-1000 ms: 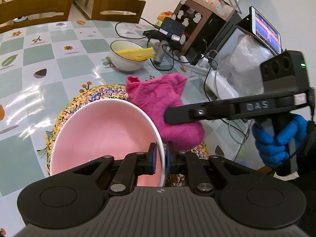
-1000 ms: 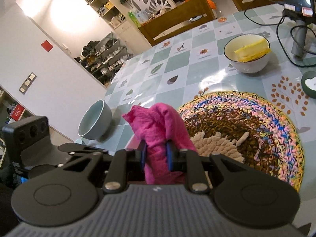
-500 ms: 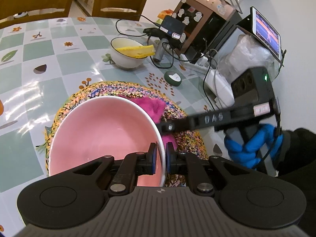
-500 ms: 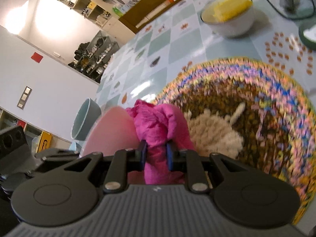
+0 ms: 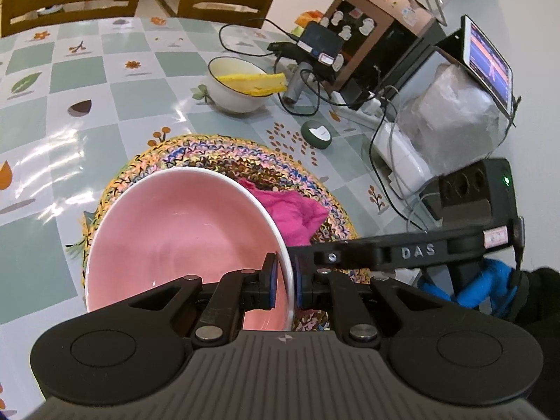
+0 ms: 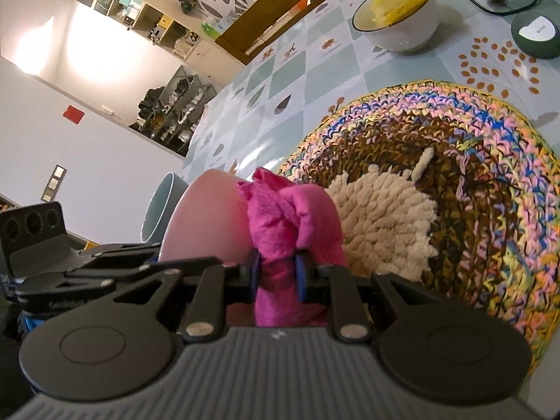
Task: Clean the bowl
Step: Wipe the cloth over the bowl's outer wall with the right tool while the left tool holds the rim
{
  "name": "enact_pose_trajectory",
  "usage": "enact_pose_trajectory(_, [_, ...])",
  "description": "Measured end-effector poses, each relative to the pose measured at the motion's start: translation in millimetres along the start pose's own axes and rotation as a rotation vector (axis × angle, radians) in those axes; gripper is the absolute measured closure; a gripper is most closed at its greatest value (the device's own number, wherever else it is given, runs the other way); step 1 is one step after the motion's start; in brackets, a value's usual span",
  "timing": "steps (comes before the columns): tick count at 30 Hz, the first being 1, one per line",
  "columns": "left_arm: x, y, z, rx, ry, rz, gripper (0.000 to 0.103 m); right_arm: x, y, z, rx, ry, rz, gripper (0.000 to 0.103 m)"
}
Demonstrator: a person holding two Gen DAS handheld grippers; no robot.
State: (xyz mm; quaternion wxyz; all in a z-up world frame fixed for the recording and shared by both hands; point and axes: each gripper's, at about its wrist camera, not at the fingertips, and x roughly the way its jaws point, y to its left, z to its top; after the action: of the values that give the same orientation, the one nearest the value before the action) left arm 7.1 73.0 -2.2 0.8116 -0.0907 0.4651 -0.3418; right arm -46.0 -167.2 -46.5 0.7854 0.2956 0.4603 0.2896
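Note:
A pink bowl (image 5: 182, 234) is tilted above a round woven mat (image 5: 224, 157). My left gripper (image 5: 284, 280) is shut on its near rim. A magenta cloth (image 5: 294, 213) lies against the bowl's outer right wall, just behind the rim. In the right wrist view my right gripper (image 6: 277, 273) is shut on that magenta cloth (image 6: 287, 217), which presses on the pink bowl's outer side (image 6: 206, 224). The right gripper's arm (image 5: 402, 252) crosses low on the right in the left wrist view, held by a blue-gloved hand (image 5: 465, 287).
A white bowl with a yellow sponge (image 5: 238, 85) stands beyond the mat. A green puck (image 5: 316, 134), cables, a power strip and a brown appliance (image 5: 371, 42) crowd the right side. A grey-blue bowl (image 6: 159, 210) sits behind the pink one. Two chairs stand at the far edge.
My right gripper has dropped lower with the cloth, moving it from above the rim down along the bowl's outer side. The bowl stays held and tilted.

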Motion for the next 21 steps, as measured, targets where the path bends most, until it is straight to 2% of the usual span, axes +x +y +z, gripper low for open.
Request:
enact_pose_trajectory(13, [3, 4, 17, -0.112, -0.006, 0.051, 0.091, -7, 6, -5, -0.022, -0.01, 0.02, 0.082])
enact_pose_trajectory(21, [8, 6, 26, -0.153, 0.012, 0.076, 0.083, -7, 13, -6, -0.057, 0.005, 0.023, 0.082])
